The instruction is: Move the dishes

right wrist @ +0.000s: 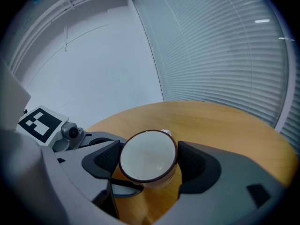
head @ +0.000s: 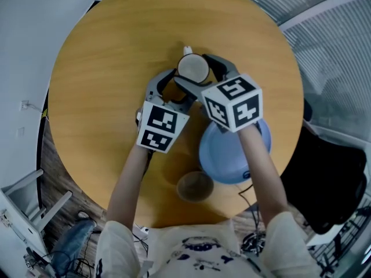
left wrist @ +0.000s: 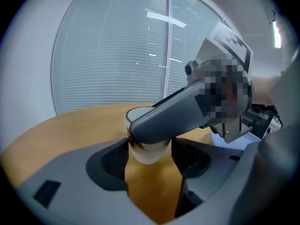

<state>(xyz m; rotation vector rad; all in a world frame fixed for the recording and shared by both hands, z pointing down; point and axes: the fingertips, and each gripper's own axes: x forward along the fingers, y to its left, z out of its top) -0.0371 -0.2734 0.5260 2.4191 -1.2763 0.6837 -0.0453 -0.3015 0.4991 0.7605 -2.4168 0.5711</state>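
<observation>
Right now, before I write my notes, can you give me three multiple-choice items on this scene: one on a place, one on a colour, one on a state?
1. Where does the white mug with a dark brown rim stand?
A) on the plate
B) on the round wooden table, between the jaws of the right gripper
C) on the floor

2. What colour is the round plate under the person's right arm?
A) red
B) black
C) blue

3. How do the jaws of the left gripper stand?
A) apart, pressing on nothing
B) shut on the mug
C) shut on the plate

Answers:
1 B: the right gripper view shows the mug on the wood between its two pads.
2 C: the head view shows it pale blue.
3 A: the left gripper view shows a wide gap with bare wood in it.
</observation>
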